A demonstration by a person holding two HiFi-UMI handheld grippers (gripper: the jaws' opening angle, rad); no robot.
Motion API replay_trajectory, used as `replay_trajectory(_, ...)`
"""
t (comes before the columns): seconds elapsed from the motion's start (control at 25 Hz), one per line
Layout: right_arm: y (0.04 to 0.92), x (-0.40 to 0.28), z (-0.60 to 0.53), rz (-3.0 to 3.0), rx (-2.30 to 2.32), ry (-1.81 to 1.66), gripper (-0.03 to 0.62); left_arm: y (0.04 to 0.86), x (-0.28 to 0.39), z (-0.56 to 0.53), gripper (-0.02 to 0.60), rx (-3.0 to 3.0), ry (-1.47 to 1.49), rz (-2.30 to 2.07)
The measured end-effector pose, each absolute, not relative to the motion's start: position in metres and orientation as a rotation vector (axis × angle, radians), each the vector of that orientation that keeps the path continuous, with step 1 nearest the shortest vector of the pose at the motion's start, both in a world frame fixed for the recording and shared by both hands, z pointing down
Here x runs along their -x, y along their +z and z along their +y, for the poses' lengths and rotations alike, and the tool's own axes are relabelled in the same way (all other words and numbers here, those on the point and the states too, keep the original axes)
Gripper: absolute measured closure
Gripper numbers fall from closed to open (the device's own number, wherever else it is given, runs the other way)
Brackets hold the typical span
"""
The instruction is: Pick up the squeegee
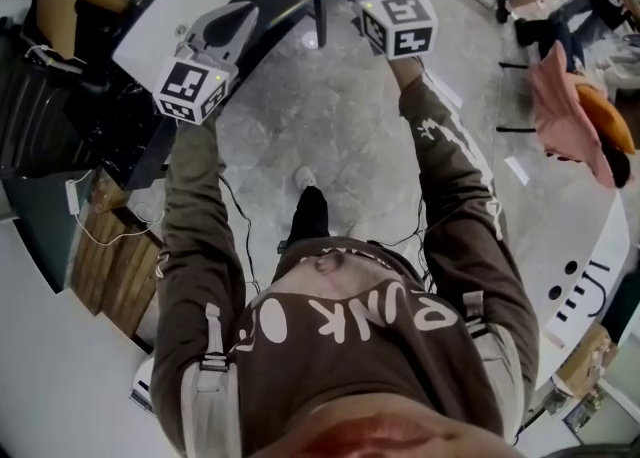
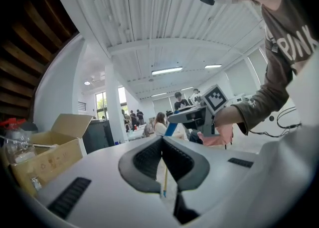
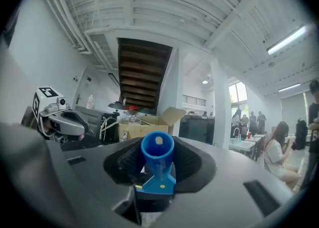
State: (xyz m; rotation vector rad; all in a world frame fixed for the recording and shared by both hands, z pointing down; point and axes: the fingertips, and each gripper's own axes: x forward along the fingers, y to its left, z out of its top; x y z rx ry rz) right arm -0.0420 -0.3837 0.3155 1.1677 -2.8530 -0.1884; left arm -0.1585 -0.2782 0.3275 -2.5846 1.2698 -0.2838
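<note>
**Squeegee clamped in the right gripper, left gripper empty**

The right gripper [image 3: 158,142] has the blue squeegee [image 3: 158,172] and it's a firm hold. Its jaws stand a little apart, pads pressed on either side of the handle. The handle's round hollow end faces the camera at lower centre of the right gripper view. In the head view that gripper sits at the top of the frame, just right of centre, held out above the pale floor [image 1: 340,126]. A bit of blue shows beside its marker cube [image 1: 400,24].

Over to the left gripper [image 2: 162,140]. Its jaws are closed pad against pad at the tips, with nothing gripped between them. In the head view it's at upper left, well apart from the right one, both held out on brown sleeves [image 1: 195,236].

Each camera catches the other gripper. The left gripper shows at the left edge of the right gripper view, and the right one sits right of centre in the left gripper view.

Behind them are an open cardboard box [image 3: 144,125], a red-capped bottle [image 2: 15,142] at the box, dark stairs [image 3: 142,72] at upper centre, and people [image 3: 276,152] at far tables on the right.
</note>
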Motion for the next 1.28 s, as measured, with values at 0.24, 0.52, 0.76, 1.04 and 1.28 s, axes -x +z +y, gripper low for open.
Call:
replay_trajectory(0.24, 0.293, -0.009, -0.316, -2.886, -1.155, -0.243, 0.439, 0.314, 0.106, -0.229, 0.580, 2.575, -0.281, 1.246)
replay_trajectory(0.52, 0.267, -0.071, -0.237, -2.934, -1.133, -0.313, 0.439, 0.297, 0.036, -0.170, 0.580, 2.561, -0.270, 1.208)
replay_trajectory(0.76, 0.253, -0.121, -0.174, -2.962, -1.119, -0.359, 0.439, 0.283, -0.015, -0.119, 0.580, 2.553, -0.247, 1.192)
replay_trajectory(1.04, 0.244, -0.162, -0.108, -3.001, -1.101, -0.375, 0.439, 0.274, -0.051, -0.063, 0.580, 2.543, -0.251, 1.197)
replay_trajectory(1.28, 0.234, -0.181, -0.065, -3.032, -1.088, -0.399, 0.439, 0.266, -0.062, -0.032, 0.580, 2.537, -0.253, 1.199)
